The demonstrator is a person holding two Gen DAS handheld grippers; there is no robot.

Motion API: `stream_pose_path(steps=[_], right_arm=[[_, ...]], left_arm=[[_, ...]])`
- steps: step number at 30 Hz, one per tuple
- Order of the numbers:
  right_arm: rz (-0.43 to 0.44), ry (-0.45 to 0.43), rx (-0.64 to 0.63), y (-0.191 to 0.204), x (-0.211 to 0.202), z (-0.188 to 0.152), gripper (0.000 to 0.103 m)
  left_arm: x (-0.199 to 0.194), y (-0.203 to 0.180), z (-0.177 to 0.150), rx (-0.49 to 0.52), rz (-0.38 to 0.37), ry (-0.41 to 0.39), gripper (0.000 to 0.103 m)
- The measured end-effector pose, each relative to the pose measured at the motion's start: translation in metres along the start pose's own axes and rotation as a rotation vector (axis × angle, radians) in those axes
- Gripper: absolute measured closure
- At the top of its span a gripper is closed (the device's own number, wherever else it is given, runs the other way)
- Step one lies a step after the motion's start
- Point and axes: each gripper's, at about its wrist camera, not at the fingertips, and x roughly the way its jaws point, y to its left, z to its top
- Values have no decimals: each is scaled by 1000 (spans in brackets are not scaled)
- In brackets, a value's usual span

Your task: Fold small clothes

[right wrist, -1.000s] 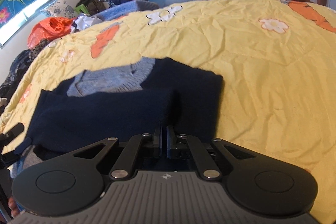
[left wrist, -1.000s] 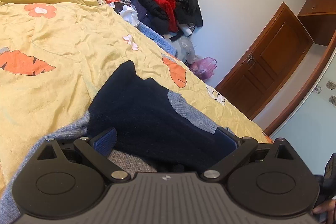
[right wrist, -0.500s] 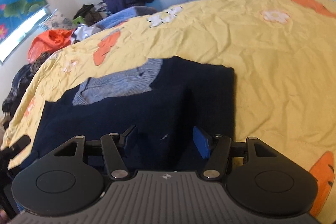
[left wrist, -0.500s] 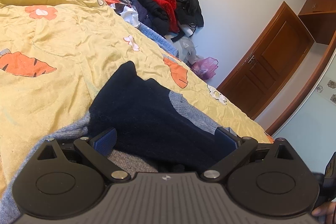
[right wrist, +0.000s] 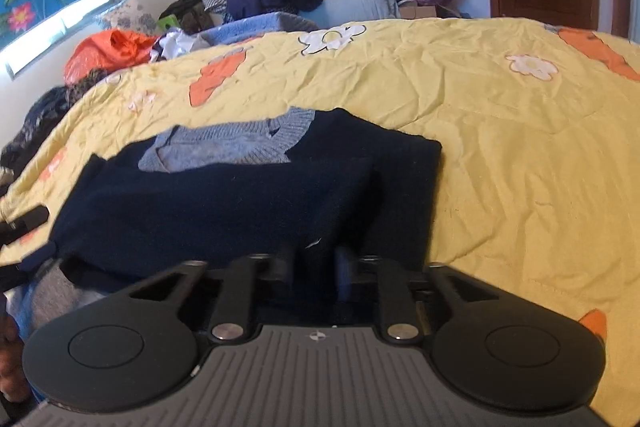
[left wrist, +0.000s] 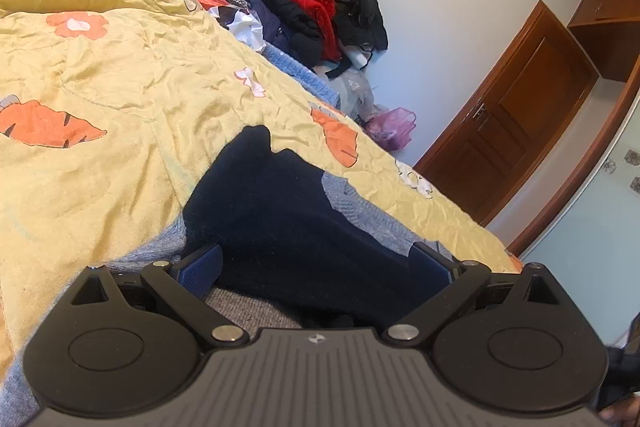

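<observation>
Since a second ago the right gripper (right wrist: 314,263) has let its shut jaws part, and it now stands half open over the near edge of the navy sweater (right wrist: 224,203), pads not pressing the knit as far as the blurred view shows. Its partner, the left gripper (left wrist: 316,267), is spread wide and unchanged, the sweater's dark fold lying loose between its fingers (left wrist: 202,265) — nothing clamped. Outward, the sweater lies part-folded on the yellow quilt (right wrist: 500,155), grey-blue collar (right wrist: 240,143) exposed at the far side. Judging by the knit, it is soft, light and limp; pinching both layers at a hem corner should hold best — a single layer would likely slide.
</observation>
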Motion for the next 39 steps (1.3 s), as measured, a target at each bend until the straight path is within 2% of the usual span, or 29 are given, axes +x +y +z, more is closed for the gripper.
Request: stream_pose_path(steps=[1,4,8,10,13,16,19,21,23,24,27,30,32,34,37,39], right_arm=[[-22,-51,-7,2,-6,0,50],[-91,-161,-113,21,-14,4,50],[-44,-139,-184,41,9,12,47],[-46,-89,-192,47,28,14,39],[-94,-43,-221,49,49,8,33],[-84,-75,-274,42,49,-7,21],[-98,-65,-299,44,50,-14,16],[-108,-57,-307,46,53,-14,12],[-126,-49,-288,45,54,-12,3],[-120,-58,-275,43,51,-13,2],[-155,-101,-212,41,25,-19,15],[-78,-94,-171,44,-10,-40,16],[-95,-62,-214,53,-20,-59,14],[-135,-18,-267,61,-21,-76,14],[-164,-33,-275,65,-33,-91,7],[-171,-35,-251,63,-42,-99,6]], left_arm=[[1,-2,1,10,11,12,3],[1,-19,5,97,53,24,3],[27,-55,18,281,66,38,3],[60,-65,26,358,92,122,3],[111,-63,29,413,185,303,3],[118,-58,23,524,201,269,0],[116,-47,23,519,169,257,0],[120,-49,23,525,193,254,0],[122,-56,21,545,222,248,0],[122,-59,22,554,234,243,0],[94,-67,22,556,306,208,0],[47,-62,15,459,212,255,0],[19,-59,-1,433,180,283,0],[0,-60,-20,459,181,315,0],[-17,-61,-47,570,203,332,0],[-25,-58,-57,625,190,291,0]])
